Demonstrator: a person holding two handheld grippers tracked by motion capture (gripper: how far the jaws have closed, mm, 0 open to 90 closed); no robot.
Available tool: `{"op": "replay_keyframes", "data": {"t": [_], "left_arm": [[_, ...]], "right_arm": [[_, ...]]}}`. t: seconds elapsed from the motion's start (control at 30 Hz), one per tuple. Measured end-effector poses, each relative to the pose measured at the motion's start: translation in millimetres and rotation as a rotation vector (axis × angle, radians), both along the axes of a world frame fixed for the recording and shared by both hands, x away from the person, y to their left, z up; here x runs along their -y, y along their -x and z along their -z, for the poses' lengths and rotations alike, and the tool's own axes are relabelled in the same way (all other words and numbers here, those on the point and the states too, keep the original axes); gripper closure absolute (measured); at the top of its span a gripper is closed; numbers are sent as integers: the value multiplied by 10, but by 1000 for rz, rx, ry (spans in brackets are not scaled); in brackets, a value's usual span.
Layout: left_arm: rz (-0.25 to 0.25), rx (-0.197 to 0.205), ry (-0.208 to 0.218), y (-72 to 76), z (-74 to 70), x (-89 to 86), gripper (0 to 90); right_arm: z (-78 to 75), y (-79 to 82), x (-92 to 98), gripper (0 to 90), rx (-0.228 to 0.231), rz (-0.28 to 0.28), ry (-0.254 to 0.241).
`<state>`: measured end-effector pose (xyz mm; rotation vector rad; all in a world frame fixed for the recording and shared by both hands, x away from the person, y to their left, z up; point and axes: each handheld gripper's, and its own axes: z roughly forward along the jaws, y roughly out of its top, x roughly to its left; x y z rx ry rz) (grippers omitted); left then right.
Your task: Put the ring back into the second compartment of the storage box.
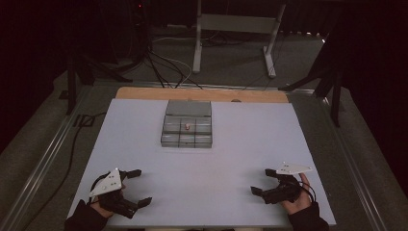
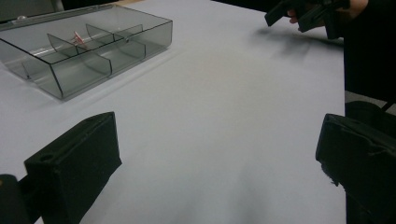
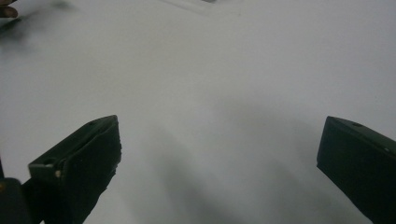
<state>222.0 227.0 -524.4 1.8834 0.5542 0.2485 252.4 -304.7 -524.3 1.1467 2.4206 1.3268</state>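
centrally, clear smoky plastic compartment box (image 1: 187,131) on matte white table (image 1: 231,159)

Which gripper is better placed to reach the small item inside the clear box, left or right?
Probably left. The left gripper is open and its own view looks toward the clear box and the small item. The right gripper, also open, looks at bare table.

A white tabletop (image 1: 231,159) carries a clear grey box (image 1: 186,131) with compartments, set toward the far middle, its lid (image 1: 188,108) open and lying flat behind it. One middle compartment holds a small reddish piece (image 1: 186,126). A wooden strip (image 1: 144,93) runs along the far edge.
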Motion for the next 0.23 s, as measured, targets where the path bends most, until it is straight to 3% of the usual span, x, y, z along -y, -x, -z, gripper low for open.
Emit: {"op": "replay_keyframes", "data": {"t": [0.23], "left_arm": [[3, 1, -4, -2, 2, 4, 3]], "right_arm": [[0, -3, -5, 0, 2, 4, -2]]}}
